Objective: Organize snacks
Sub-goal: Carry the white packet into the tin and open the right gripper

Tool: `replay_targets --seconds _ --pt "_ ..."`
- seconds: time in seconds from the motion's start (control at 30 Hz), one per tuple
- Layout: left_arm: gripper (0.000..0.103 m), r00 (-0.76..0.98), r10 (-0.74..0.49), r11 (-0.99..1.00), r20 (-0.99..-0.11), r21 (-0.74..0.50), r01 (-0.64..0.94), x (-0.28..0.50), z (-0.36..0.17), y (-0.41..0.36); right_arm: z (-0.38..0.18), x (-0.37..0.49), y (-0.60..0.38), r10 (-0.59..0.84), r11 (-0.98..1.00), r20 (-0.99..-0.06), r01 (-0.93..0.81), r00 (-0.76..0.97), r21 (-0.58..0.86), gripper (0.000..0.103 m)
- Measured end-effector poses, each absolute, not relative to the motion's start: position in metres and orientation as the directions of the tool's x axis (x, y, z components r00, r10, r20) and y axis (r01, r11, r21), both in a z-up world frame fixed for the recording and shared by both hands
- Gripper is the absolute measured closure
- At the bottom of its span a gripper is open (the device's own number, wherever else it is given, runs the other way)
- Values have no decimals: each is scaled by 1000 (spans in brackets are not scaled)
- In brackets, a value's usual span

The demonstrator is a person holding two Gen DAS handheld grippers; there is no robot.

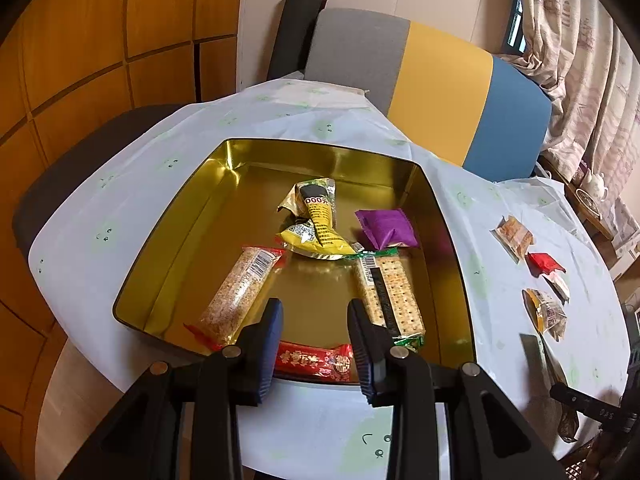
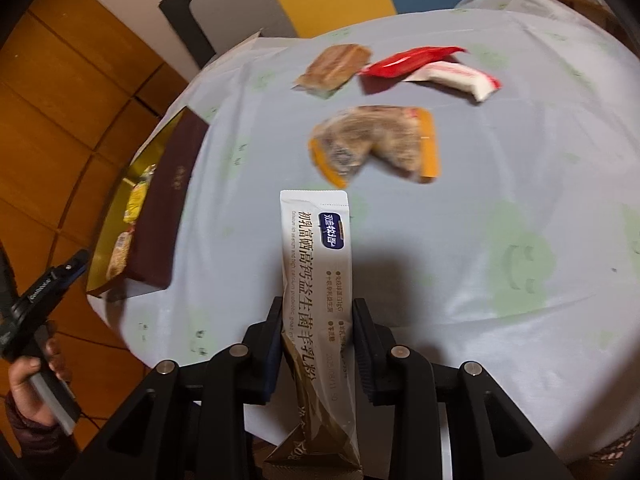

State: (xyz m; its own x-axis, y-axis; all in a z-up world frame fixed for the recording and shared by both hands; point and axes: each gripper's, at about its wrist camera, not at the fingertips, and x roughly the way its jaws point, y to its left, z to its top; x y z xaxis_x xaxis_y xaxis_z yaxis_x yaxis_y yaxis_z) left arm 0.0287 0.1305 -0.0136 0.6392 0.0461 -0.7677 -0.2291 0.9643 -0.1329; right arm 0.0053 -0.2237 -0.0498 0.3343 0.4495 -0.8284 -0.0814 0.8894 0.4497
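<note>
Left hand-held gripper (image 1: 315, 312): jaws stand apart with nothing between them, poised over the near edge of the gold tin (image 1: 176, 216), which sits on the tabletop (image 1: 200, 128) under a pale smiley-print cloth.

Tin contents, left to right: a clear-wrapped grain bar (image 1: 240, 288) with red ends; a yellow packet (image 1: 316, 236) with a black-and-yellow wrapper leaning on it; a cracker pack (image 1: 394, 296) lying lengthwise; a purple pouch (image 1: 386, 228) just behind the crackers. A red wrapped sweet (image 1: 316, 362) lies at the near wall, partly behind my fingers.

On the cloth to the right of the tin: an orange-brown packet (image 1: 514, 236), a red packet (image 1: 544, 263), a clear bag with orange edges (image 1: 546, 314).

Right hand-held gripper (image 2: 316, 334): closed on a long white-and-brown powder sachet (image 2: 316, 248), held lengthwise, its top end pointing away from me, above the cloth. My left hand (image 2: 28, 384) and its gripper show at the far left, beside the tin's dark outer wall.
</note>
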Motion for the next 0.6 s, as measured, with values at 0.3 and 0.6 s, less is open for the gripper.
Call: replay_targets --seconds 0.3,0.6 --pt "69 638 63 957 -768 -135 -258 25 -15 144 -10 33 -132 522 840 -801 -340 294 423 71" --pt "69 632 105 933 -768 -144 -330 14 -19 175 15 68 -4 562 735 -793 -583 238 346 71"
